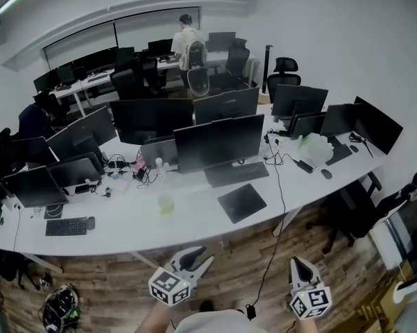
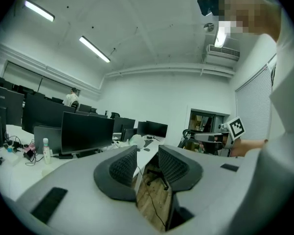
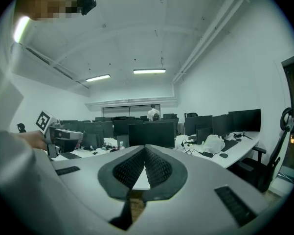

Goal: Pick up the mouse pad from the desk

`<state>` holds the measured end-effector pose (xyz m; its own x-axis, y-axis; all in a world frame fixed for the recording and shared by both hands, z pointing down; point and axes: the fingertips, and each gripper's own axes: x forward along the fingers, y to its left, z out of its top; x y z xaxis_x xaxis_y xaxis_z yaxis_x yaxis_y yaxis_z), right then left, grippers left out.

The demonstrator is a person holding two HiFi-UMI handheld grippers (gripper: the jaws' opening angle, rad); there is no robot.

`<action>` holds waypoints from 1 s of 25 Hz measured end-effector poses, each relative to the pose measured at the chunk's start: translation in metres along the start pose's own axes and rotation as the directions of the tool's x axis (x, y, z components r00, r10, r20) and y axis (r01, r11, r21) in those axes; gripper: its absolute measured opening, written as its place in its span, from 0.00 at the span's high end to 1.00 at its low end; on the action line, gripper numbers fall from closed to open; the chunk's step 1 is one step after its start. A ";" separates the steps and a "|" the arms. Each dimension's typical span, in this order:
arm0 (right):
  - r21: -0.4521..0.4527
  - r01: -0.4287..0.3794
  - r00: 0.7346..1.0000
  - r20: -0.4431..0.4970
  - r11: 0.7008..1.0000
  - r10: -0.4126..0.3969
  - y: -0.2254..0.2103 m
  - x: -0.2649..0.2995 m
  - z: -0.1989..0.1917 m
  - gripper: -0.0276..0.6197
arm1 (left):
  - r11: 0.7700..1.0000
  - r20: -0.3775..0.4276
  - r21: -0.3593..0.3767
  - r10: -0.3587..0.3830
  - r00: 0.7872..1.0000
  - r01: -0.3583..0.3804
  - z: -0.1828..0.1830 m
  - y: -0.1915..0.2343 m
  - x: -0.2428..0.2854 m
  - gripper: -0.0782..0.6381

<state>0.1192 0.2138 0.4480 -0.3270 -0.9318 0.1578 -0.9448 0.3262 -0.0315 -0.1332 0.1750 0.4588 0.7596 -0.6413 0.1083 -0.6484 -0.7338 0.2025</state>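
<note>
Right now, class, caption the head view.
Left gripper and right gripper hover short of the desk; mouse pad untouched.

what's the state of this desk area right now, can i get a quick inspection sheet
surface: long curved white desk, front strip mostly bare
job's things: dark mouse pad lies flat near the front edge, in front of a keyboard; untouched
clutter: monitors, second keyboard, small pale object, white plastic bag
grippers: left hand-held gripper jaws slightly apart, empty; right hand-held gripper jaws together, empty; both short of the desk
cables: black cable drops from desk to floor; tangle by the monitors
surroundings: wood floor, office chairs, person standing at the back
</note>
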 end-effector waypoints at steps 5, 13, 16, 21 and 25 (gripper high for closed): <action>0.014 0.027 1.000 -0.016 1.000 -0.027 0.010 0.003 -0.007 0.94 | 1.000 -0.013 -0.010 -0.022 1.000 0.021 -0.004 0.010 -0.005 0.61; -0.009 0.027 0.999 -0.036 1.000 -0.028 0.043 0.008 -0.013 0.94 | 0.995 0.002 -0.033 -0.092 0.996 0.092 -0.011 0.022 -0.016 0.51; -0.012 0.035 0.998 -0.044 0.999 -0.036 0.053 0.010 -0.015 0.94 | 0.994 -0.014 -0.038 -0.108 0.994 0.107 -0.017 0.027 -0.019 0.48; -0.014 0.052 0.997 -0.055 0.999 -0.052 0.059 0.013 -0.017 0.94 | 0.993 -0.038 -0.042 -0.115 0.993 0.113 -0.028 0.040 -0.024 0.46; -0.016 0.050 0.997 -0.059 0.999 -0.051 0.062 0.014 -0.017 0.94 | 0.993 -0.045 -0.048 -0.111 0.993 0.109 -0.030 0.050 -0.024 0.45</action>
<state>0.0560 0.2234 0.4649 -0.2763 -0.9362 0.2171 -0.9596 0.2814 -0.0077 -0.1820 0.1603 0.4956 0.8284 -0.5451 0.1288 -0.5587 -0.7876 0.2600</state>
